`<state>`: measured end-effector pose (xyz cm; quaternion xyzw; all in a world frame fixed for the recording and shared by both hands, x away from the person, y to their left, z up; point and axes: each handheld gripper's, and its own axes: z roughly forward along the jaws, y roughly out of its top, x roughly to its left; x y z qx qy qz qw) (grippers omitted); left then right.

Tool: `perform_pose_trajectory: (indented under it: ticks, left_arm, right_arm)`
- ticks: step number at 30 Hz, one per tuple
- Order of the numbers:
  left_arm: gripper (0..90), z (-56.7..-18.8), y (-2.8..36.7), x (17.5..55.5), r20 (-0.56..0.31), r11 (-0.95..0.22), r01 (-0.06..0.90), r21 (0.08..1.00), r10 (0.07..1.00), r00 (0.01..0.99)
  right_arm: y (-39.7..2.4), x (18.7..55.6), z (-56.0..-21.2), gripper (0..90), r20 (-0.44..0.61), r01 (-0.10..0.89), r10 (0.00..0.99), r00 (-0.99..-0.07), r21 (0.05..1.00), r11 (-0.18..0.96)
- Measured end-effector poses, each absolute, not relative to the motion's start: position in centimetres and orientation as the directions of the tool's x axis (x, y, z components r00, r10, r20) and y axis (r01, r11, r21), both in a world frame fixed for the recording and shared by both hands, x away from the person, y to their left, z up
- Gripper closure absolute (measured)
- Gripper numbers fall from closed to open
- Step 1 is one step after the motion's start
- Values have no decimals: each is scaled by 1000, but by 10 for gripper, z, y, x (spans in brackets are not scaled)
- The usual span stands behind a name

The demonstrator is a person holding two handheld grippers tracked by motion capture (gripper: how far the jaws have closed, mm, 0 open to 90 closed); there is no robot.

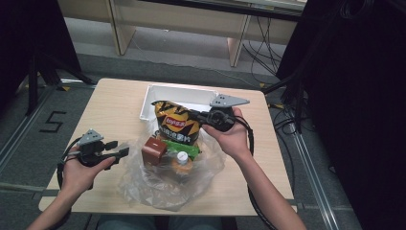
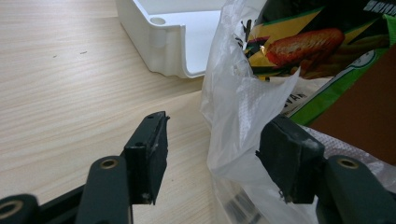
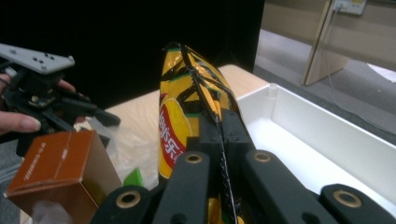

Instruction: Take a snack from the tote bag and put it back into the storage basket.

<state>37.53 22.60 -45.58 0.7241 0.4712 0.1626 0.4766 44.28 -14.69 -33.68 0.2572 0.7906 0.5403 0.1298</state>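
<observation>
My right gripper (image 1: pixel 195 116) has its jaws pressed onto the crimped side seam of the yellow-and-black foil chip bag (image 1: pixel 175 123), pinching it so the bag stands upright, long axis vertical, above the crumpled clear plastic shopping bag (image 1: pixel 167 184) on the pale wooden table (image 1: pixel 110 110). The white rectangular plastic bin (image 1: pixel 178 93) lies just behind the chip bag, on the far side from me, so I judge the coming move is a short carry away from me and a little to the right, into that bin. My right hand is plainly the nearer one. My left gripper (image 1: pixel 120 148) sits with jaws spread at the shopping bag's left edge, a fold of film between them but not clamped. A brown cardboard box (image 1: pixel 154 149) and a white-capped bottle (image 1: pixel 182 158) rest in the shopping bag.
</observation>
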Motion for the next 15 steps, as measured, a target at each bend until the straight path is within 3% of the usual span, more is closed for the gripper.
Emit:
perform_pose_trajectory:
  ticks: [15]
  left_arm:
    - [417, -456, 224, 374, -216, -98, 527, 844, 837, 502]
  right_arm:
    - [-142, 440, -307, 900, 60, 187, 537, -841, 965, 185]
